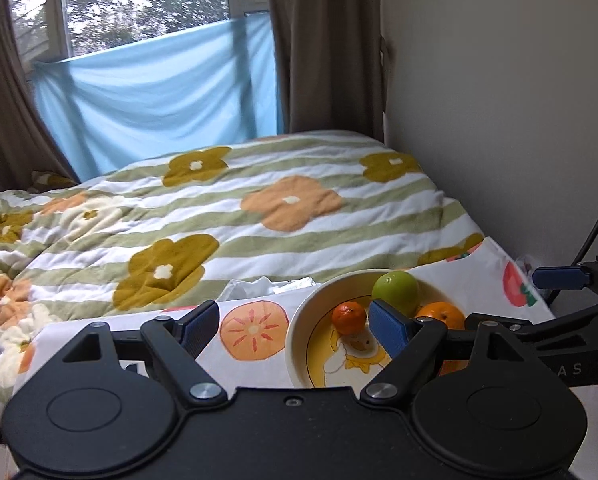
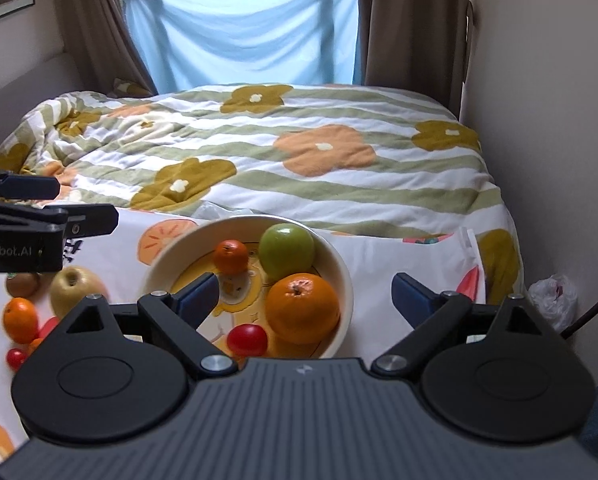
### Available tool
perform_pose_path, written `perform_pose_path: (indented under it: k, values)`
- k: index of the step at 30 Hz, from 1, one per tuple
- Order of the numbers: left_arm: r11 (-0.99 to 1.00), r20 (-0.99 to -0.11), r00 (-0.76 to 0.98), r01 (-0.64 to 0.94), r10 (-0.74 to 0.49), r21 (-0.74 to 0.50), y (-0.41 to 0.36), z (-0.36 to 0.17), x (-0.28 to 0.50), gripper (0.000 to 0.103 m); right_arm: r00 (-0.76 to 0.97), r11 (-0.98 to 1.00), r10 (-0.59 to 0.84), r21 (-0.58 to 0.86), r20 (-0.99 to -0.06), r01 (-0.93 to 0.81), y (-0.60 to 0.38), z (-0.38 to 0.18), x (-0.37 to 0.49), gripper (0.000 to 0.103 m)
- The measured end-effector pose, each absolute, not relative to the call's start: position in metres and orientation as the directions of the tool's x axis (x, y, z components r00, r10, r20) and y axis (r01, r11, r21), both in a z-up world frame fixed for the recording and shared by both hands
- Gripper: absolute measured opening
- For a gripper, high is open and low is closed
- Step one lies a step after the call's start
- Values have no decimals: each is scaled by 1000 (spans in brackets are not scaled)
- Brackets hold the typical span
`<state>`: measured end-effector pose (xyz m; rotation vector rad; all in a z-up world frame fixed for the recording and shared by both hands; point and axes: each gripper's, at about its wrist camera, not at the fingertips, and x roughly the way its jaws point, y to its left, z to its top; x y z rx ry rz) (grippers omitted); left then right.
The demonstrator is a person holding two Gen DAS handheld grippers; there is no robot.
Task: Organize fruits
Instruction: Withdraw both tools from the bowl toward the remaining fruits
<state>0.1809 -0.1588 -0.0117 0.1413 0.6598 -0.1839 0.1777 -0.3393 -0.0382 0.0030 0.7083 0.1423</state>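
A cream bowl [image 2: 341, 268] with a duck picture stands on the fruit-print cloth; it also shows in the left wrist view [image 1: 299, 320]. It holds a green apple [image 2: 286, 251], a large orange [image 2: 302, 308], a small tangerine [image 2: 231, 256] and a red tomato [image 2: 247, 340]. My right gripper [image 2: 305, 298] is open and empty, just above the bowl's near side. My left gripper [image 1: 295, 326] is open and empty, left of the bowl, over the cloth. Left of the bowl lie a yellow apple [image 2: 73, 288], a kiwi [image 2: 23, 283], an orange [image 2: 19, 320] and a small tomato [image 2: 15, 358].
The cloth-covered table [image 2: 399, 252] stands against a bed with a striped flower quilt [image 2: 299, 152]. A wall [image 2: 547, 120] is on the right, with a white plastic bag [image 2: 553, 300] and a black cable [image 1: 595, 220] beside it. Curtains and a window are behind.
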Motion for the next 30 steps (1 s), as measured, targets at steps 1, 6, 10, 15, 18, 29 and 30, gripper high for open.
perform_pose_path:
  k: [1, 6, 10, 15, 18, 29, 30]
  values:
    - [977, -614, 780, 204, -120, 67, -158, -8, 173, 85, 752, 990, 132, 50, -646, -130, -339, -34, 174, 103]
    - [990, -585, 807, 135, -82, 48, -150, 8, 133, 85, 774, 987, 143, 26, -617, -161, -332, -12, 148, 103]
    - [996, -571, 820, 75, -36, 45, -141, 15, 102, 85, 770, 979, 185, 44, -610, -201, -324, 1, 132, 103]
    - [999, -572, 820, 3, 17, 34, -121, 19, 72, 96, 768, 963, 244, 57, -593, -263, -309, 10, 119, 103]
    - [998, -573, 818, -42, 59, 44, -107, 21, 60, 96, 756, 954, 271, 63, -596, -293, -295, 12, 115, 103]
    - [994, -584, 804, -96, 113, 60, -24, 17, 54, 99, 733, 945, 297, 79, -612, -316, -219, 5, 100, 103]
    - [995, -590, 800, -87, 103, 56, -16, 16, 57, 99, 733, 947, 293, 82, -614, -310, -213, 4, 101, 103]
